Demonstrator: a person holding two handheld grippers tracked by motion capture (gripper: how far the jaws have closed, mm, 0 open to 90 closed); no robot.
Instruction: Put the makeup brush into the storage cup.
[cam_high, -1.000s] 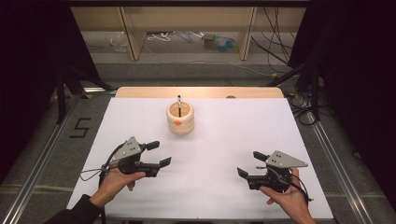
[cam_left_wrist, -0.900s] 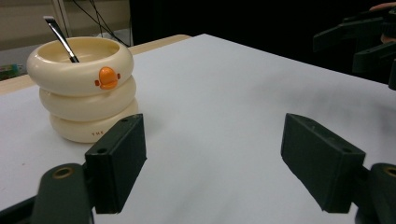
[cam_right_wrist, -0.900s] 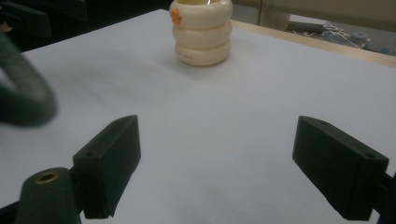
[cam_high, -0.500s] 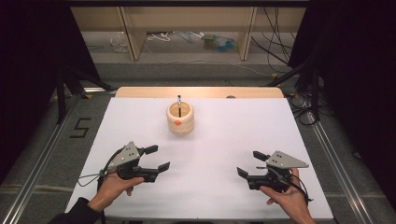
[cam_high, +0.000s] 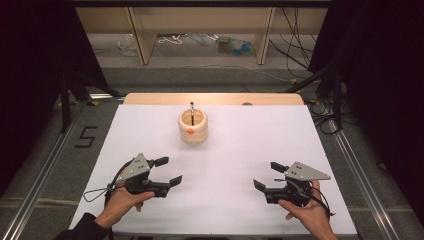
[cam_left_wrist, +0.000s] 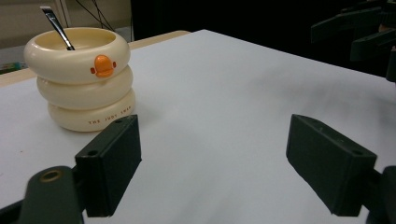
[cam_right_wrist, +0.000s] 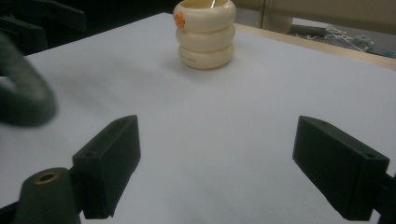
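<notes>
A cream cup (cam_high: 192, 126) shaped like three stacked rings, with an orange duck bill on its front, stands at the back middle of the white table (cam_high: 230, 150). A metal utensil handle (cam_high: 191, 107) sticks up out of it. My left gripper (cam_high: 168, 171) is held near the front left, open, its jaws having just been opening with nothing between them. My right gripper (cam_high: 267, 175) hovers at the front right, also open and empty. The left gripper view has the cup (cam_left_wrist: 84, 79) ahead to the left of my open left gripper (cam_left_wrist: 212, 168). In the right gripper view the cup (cam_right_wrist: 205, 32) stands farther off beyond my open right gripper (cam_right_wrist: 215, 168).
A wooden strip (cam_high: 215, 98) runs along the table's far edge. Behind it are shelf legs and loose cables on the floor (cam_high: 200, 45). Metal rails (cam_high: 45, 170) flank the table on both sides. The other gripper (cam_left_wrist: 355, 32) shows at the top right of the left gripper view.
My left gripper has drifted slightly toward the near edge, and its jaws stand a little wider. The right gripper and the cup have not moved.
</notes>
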